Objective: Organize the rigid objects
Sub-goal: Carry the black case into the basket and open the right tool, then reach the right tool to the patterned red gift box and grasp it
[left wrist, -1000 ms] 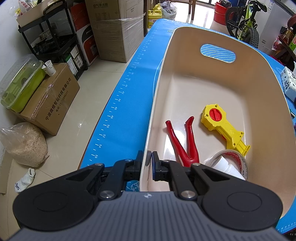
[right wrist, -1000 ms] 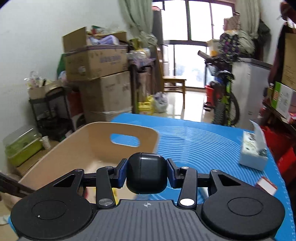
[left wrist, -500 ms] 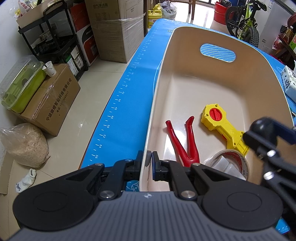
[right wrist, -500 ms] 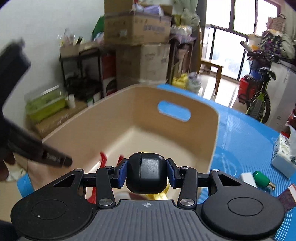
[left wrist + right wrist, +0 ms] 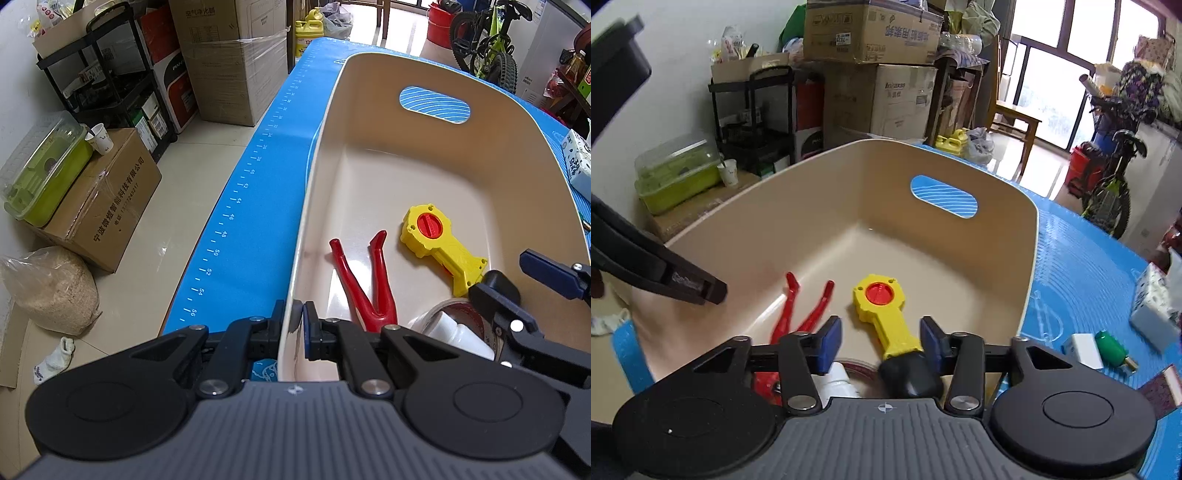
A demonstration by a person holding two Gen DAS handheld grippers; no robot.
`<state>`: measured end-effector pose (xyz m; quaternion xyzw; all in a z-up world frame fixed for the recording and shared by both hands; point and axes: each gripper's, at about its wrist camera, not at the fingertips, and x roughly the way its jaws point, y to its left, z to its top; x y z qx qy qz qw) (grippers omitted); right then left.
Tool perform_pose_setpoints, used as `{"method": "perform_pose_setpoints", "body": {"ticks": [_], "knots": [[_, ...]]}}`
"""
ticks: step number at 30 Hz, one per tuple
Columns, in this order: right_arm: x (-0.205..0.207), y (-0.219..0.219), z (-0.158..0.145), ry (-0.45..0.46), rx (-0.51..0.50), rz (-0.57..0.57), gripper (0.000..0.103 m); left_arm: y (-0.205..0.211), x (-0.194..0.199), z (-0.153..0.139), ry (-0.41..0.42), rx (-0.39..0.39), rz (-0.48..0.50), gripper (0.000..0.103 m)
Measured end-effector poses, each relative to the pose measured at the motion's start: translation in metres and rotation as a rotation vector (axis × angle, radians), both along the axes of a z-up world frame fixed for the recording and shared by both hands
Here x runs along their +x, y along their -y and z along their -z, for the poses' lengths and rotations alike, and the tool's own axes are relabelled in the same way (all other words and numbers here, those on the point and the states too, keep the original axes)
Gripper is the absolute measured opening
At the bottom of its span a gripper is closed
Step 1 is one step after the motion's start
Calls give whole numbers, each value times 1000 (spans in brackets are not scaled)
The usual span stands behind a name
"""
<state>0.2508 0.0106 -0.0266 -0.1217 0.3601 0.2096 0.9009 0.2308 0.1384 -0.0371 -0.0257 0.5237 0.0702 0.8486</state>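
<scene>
Two grippers, one bin

Left gripper (image 5: 297,325) pinches the beige bin (image 5: 424,155) rim, likely steadying it. Right gripper (image 5: 881,341) jaws have just been opening, freeing the black case (image 5: 910,374) above the bin, beside the yellow tool (image 5: 886,314).

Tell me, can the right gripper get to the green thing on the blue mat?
Probably yes. The right gripper is open over the bin, and the green plug-like thing lies uncovered on the mat just beside it.
</scene>
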Motion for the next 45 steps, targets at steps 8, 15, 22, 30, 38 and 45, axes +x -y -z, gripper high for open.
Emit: {"method": "perform_pose_setpoints", "body": {"ticks": [8,15,22,30,38,45], "knots": [[5,36,-21,36,132,91,76,0,0,-1,0,-1,-2,11],[10,81,-41,141,184,234,88,0,1,-1,-1,3,-4,11],[24,142,-29,176,171,491,99,1,1,-1,-1,7,-5,11],[45,197,17,116,106,721,101,2,0,-1,-1,9,-5,11],[63,227,51,92,71,861,101,3,0,0,-6,12,0,11],[76,239,73,127,46,919,101,4,0,1,-12,20,4,11]]}}
